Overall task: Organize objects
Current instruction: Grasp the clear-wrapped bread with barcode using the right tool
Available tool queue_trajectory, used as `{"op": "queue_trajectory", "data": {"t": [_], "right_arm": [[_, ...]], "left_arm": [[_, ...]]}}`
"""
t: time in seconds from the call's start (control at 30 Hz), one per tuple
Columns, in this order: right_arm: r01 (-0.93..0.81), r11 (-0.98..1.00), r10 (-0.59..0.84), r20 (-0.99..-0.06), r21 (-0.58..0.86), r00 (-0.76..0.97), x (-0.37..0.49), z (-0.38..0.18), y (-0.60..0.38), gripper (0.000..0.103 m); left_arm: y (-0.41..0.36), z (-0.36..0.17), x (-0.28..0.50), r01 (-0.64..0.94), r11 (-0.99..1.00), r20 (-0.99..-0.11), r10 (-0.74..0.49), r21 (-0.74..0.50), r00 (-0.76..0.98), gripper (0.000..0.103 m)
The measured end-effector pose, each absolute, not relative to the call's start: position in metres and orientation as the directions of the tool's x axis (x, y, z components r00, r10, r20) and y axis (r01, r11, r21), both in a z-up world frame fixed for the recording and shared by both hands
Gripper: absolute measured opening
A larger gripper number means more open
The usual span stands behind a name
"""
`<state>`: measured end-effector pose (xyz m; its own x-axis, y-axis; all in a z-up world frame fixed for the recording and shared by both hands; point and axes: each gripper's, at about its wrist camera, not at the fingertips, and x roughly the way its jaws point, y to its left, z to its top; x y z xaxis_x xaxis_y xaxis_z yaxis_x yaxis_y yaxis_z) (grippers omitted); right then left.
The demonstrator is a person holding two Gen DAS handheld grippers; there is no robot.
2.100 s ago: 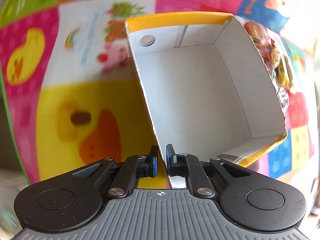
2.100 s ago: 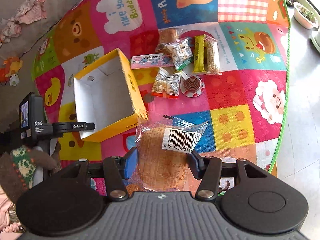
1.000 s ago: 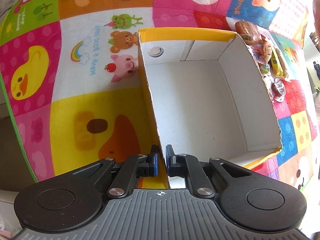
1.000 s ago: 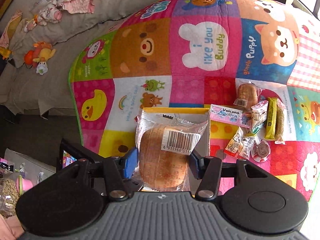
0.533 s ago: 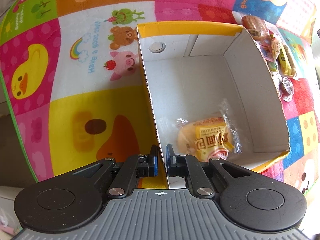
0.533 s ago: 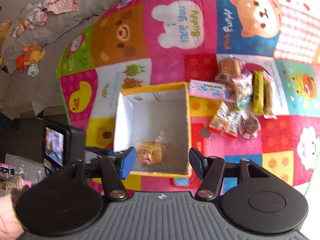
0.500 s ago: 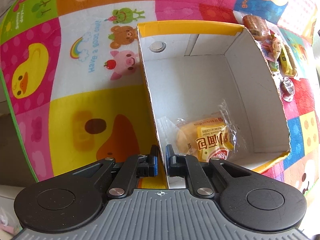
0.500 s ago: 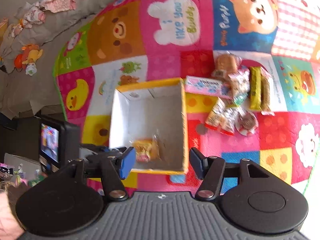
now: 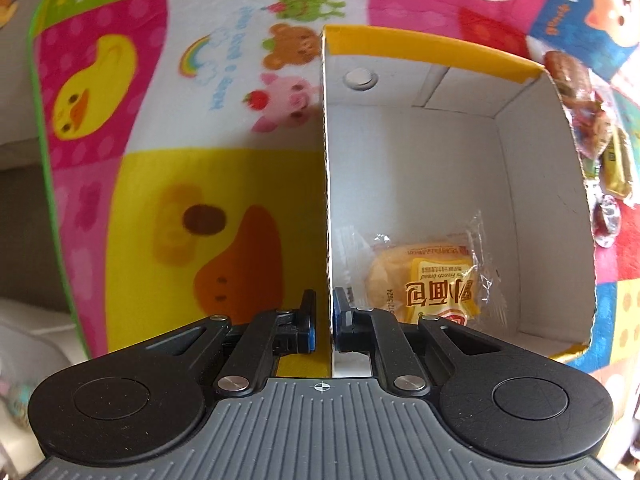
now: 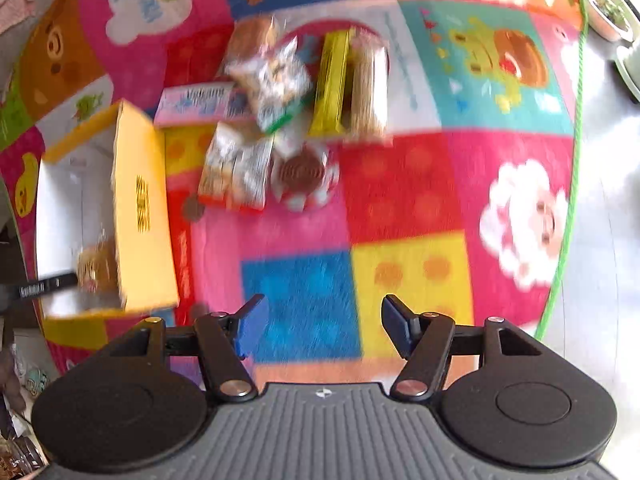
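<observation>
A patchwork play mat (image 10: 404,184) lies under a yellow box (image 9: 436,50). The loose snack packets (image 10: 280,120) sit on the mat just beside the box; a wrapped bread (image 9: 428,280) lies inside it. The left gripper (image 9: 324,322) is clamped on the box's side wall. The right gripper (image 10: 320,326), its jaws just opened wider and holding nothing, hangs above the mat near the box.

light: bright daylight | right wrist view: motion-blurred | edges: fisheye-bent, glare at right
</observation>
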<state>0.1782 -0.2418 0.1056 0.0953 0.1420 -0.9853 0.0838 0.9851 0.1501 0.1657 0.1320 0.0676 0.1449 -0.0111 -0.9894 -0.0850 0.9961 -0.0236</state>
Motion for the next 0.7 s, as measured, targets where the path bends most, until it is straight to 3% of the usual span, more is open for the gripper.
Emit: {"op": "queue_trajectory", "data": {"t": [0.23, 0.43, 0.6, 0.7], "right_arm": [[0.070, 0.981, 0.167, -0.970, 0.181, 0.178, 0.287, 0.078, -0.268, 0.063], [0.064, 0.956, 0.270, -0.942, 0.288, 0.200, 0.363, 0.065, -0.252, 0.063], [-0.052, 0.969, 0.246, -0.948, 0.241, 0.202, 0.401, 0.051, -0.202, 0.074], [-0.091, 0.982, 0.181, -0.967, 0.166, 0.180, 0.414, 0.032, -0.173, 0.075]], "left_arm": [[0.119, 0.072, 0.161, -0.118, 0.992, -0.992, 0.051, 0.037, 0.116, 0.010], [0.117, 0.072, 0.162, -0.129, 0.991, -0.992, 0.059, 0.044, 0.116, 0.010], [0.117, 0.076, 0.162, -0.159, 0.987, -0.988, 0.054, 0.031, 0.143, 0.010], [0.117, 0.081, 0.159, -0.173, 0.985, -0.985, 0.037, 0.008, 0.167, 0.010]]}}
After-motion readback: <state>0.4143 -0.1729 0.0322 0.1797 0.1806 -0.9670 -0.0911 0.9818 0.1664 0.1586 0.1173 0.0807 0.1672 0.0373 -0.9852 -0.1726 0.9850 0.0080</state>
